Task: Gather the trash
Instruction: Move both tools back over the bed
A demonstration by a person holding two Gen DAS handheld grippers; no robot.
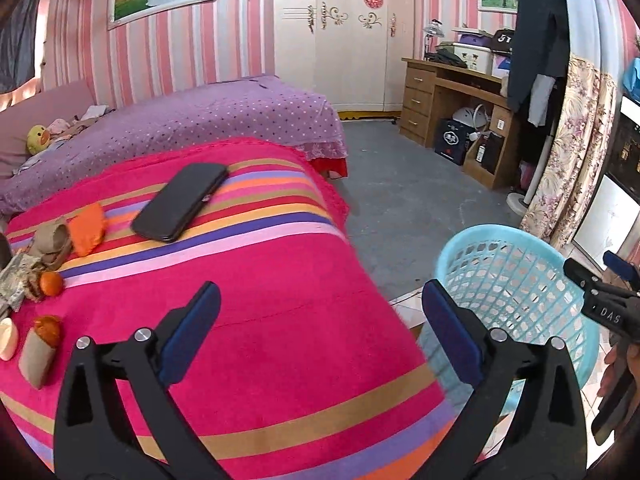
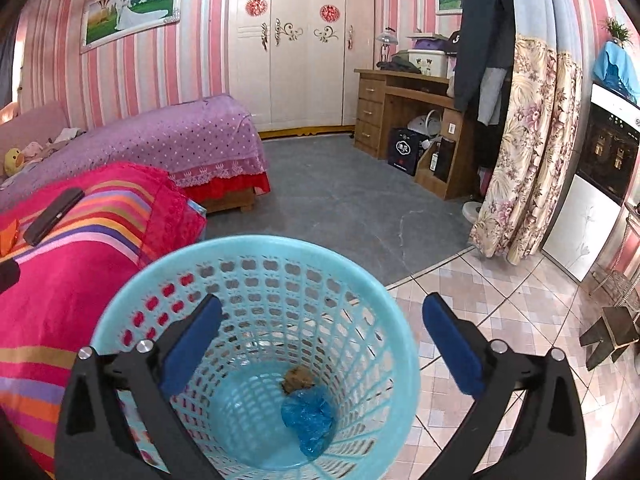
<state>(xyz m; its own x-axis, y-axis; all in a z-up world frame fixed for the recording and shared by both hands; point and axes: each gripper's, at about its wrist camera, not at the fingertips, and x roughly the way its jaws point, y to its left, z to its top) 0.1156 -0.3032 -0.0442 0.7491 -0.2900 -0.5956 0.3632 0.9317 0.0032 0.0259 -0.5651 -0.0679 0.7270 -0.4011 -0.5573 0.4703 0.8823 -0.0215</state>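
A light blue plastic waste basket stands on the floor beside the striped pink blanket. It holds a crumpled blue plastic piece and a brown lump. My right gripper is open and empty right above the basket's mouth. My left gripper is open and empty over the blanket's right edge, with the basket to its right. Trash lies at the blanket's left: an orange wrapper, brown crumpled paper, a small orange, a paper-wrapped snack.
A black phone lies on the blanket. A purple-covered bed is behind it. A wooden desk, a floral curtain and a small dark stool stand to the right. Grey floor lies beyond the basket.
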